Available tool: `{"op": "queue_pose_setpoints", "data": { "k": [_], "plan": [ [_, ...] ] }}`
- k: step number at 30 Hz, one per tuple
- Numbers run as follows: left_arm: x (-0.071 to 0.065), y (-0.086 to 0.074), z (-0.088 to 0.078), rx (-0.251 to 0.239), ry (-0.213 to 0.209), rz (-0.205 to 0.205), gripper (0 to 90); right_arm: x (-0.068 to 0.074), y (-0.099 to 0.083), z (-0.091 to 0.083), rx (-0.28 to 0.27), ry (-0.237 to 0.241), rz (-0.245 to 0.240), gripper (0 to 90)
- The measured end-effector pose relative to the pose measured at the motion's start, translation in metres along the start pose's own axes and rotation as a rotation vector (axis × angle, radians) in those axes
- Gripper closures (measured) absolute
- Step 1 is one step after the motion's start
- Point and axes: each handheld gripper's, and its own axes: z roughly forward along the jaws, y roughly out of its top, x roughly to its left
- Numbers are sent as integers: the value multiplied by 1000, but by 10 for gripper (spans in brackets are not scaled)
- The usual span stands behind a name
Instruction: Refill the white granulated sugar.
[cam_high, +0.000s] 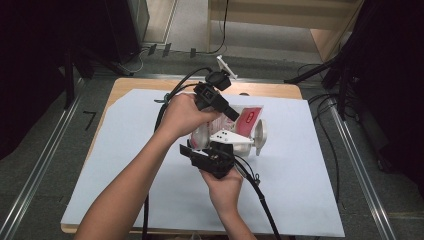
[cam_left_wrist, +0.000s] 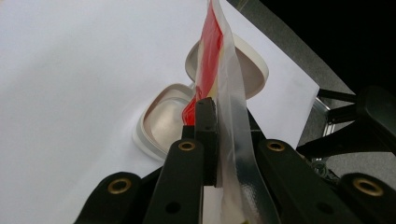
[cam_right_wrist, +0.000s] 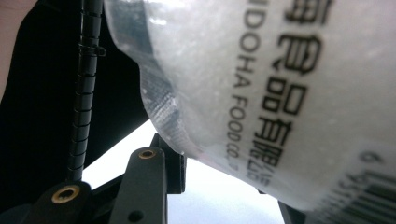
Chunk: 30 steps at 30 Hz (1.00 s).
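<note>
Both grippers clamp the food bag (cam_high: 235, 127): left gripper (cam_left_wrist: 212, 140) on its edge, right gripper (cam_high: 212, 150) on its body; tilt slowly above the heart-shaped box (cam_left_wrist: 161, 123).

One plastic bag (cam_high: 240, 127) of white granules, bearing a red label, was counted; it was also seen in the left gripper view (cam_left_wrist: 219, 70) and in the right gripper view (cam_right_wrist: 280, 79). One white container (cam_left_wrist: 161, 122) and one white lid (cam_left_wrist: 254, 70) were recorded beneath the bag. Two claws were counted, the left claw (cam_high: 231, 114) and the right claw (cam_high: 197, 150), each held by one hand, so two hands were tallied. One white sheet (cam_high: 300, 185) was noted over one counter (cam_high: 135, 85).
</note>
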Motion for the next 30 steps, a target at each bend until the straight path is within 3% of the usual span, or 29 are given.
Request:
{"op": "queue_pose_setpoints", "data": {
  "k": [5,15,24,30],
  "plan": [
    [-2,3,2,24,6,8,850,-1,-2,-2,-17,7,21,635],
    [-3,4,1,21,9,-12,848,-1,0,-4,-22,34,31,620],
    [-4,1,-6,14,25,0,848,4,2,-3,-14,40,10,633],
    [-3,-1,-10,5,26,-14,846,7,4,-1,-3,47,2,634]
  ]
}}
